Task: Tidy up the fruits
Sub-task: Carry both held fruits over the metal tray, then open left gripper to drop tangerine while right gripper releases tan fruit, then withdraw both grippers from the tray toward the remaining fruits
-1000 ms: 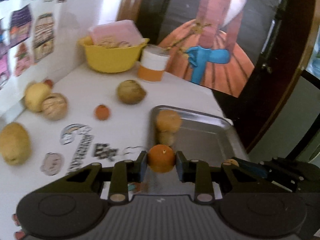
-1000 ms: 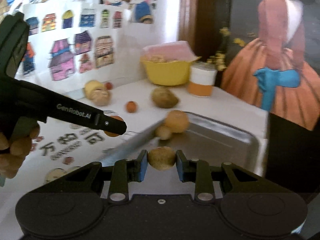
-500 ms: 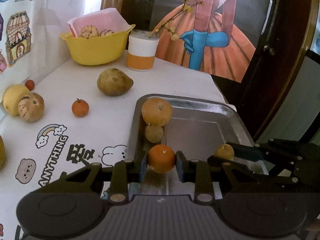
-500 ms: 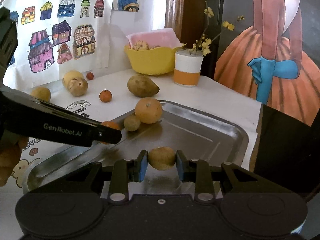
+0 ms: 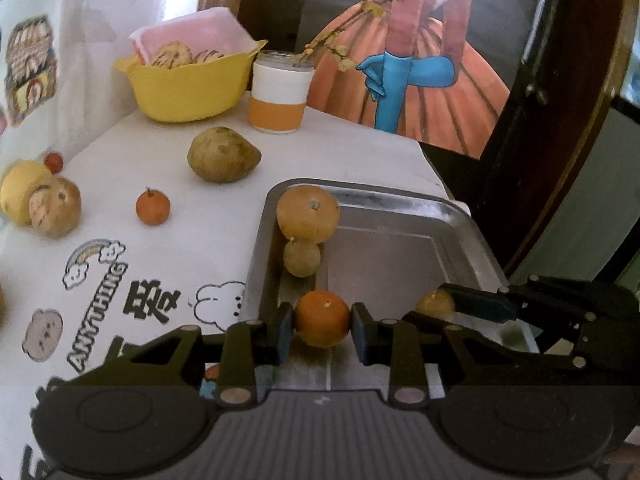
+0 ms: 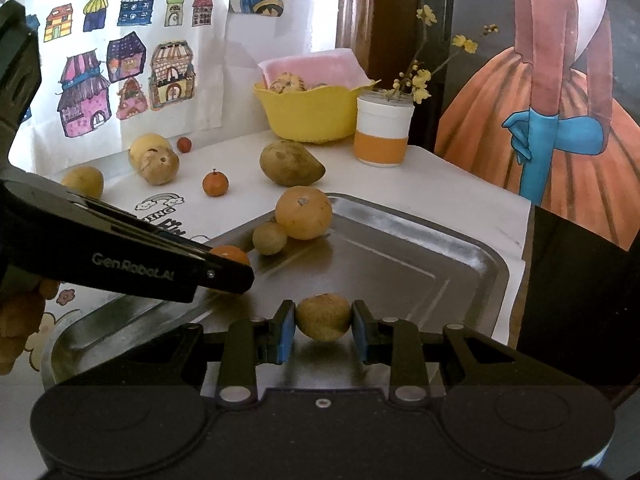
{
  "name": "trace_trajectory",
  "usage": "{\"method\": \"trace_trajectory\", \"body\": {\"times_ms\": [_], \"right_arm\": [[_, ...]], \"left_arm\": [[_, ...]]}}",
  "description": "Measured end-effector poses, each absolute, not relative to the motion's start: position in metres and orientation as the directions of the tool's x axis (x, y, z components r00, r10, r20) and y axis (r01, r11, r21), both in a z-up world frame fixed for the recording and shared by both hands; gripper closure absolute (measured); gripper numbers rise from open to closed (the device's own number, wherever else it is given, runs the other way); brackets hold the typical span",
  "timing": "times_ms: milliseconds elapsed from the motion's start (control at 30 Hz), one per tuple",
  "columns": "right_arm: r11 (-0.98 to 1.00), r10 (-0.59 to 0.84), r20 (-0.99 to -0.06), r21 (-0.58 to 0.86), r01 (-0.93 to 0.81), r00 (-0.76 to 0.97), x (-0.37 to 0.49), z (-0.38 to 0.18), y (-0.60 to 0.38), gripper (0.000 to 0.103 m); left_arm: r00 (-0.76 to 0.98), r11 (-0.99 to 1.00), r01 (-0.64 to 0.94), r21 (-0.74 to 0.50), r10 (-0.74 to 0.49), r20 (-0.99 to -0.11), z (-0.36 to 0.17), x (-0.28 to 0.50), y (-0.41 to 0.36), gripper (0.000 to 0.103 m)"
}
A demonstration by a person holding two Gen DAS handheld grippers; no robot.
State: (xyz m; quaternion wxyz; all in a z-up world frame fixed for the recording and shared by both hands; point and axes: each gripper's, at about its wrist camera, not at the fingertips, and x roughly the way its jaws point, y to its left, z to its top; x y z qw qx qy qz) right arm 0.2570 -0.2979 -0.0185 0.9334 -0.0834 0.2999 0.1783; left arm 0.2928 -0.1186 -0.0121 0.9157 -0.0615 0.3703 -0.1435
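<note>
Two round fruits could roll or bump: the left gripper (image 5: 323, 325) squeezes an orange (image 5: 322, 318) between its fingers, the right gripper (image 6: 323, 322) squeezes a brown fruit (image 6: 323, 317), both above the metal tray (image 6: 472, 256), close together.

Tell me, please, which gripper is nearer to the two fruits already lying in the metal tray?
Left. The left gripper, holding an orange, sits just in front of the two fruits; the right gripper, holding a brown fruit, is farther across the tray.
</note>
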Motion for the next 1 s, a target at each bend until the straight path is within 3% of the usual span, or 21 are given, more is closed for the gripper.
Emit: {"method": "trace_trajectory", "body": {"times_ms": [67, 200, 267, 367, 433, 533, 667, 1000], "right_arm": [[0.925, 0.28, -0.582, -0.049, -0.377, 0.764, 0.254, -0.016, -0.299, 0.063], [0.932, 0.264, -0.565, -0.06, -0.359, 0.781, 0.245, -0.01, -0.302, 0.052], [0.936, 0.258, -0.558, -0.059, -0.348, 0.788, 0.24, -0.007, -0.303, 0.045], [0.942, 0.255, -0.541, -0.046, -0.332, 0.801, 0.229, 0.0, -0.306, 0.027], [0.944, 0.255, -0.529, -0.044, -0.327, 0.809, 0.221, 0.006, -0.308, 0.016], [0.947, 0.244, -0.513, -0.058, -0.317, 0.823, 0.209, 0.015, -0.308, 0.006], [0.948, 0.242, -0.496, -0.061, -0.311, 0.834, 0.189, 0.029, -0.306, 0.001], [0.937, 0.226, -0.509, -0.121, -0.329, 0.831, 0.133, 0.05, -0.287, 0.001]], "left_arm": [[0.684, 0.946, 0.21, -0.246, -0.322, -0.655, -0.011, 0.292, -0.115, 0.051], [0.701, 0.944, 0.211, -0.254, -0.327, -0.633, -0.005, 0.285, -0.112, 0.041], [0.712, 0.942, 0.214, -0.258, -0.331, -0.619, -0.001, 0.28, -0.112, 0.029], [0.74, 0.944, 0.196, -0.265, -0.32, -0.592, 0.008, 0.27, -0.108, 0.007], [0.755, 0.945, 0.184, -0.272, -0.313, -0.576, 0.014, 0.263, -0.104, 0.002], [0.774, 0.947, 0.166, -0.274, -0.297, -0.56, 0.023, 0.251, -0.096, 0.001], [0.803, 0.953, 0.149, -0.265, -0.273, -0.53, 0.034, 0.231, -0.081, 0.001], [0.831, 0.975, 0.161, -0.152, -0.217, -0.512, 0.045, 0.17, -0.047, 0.001]]}}
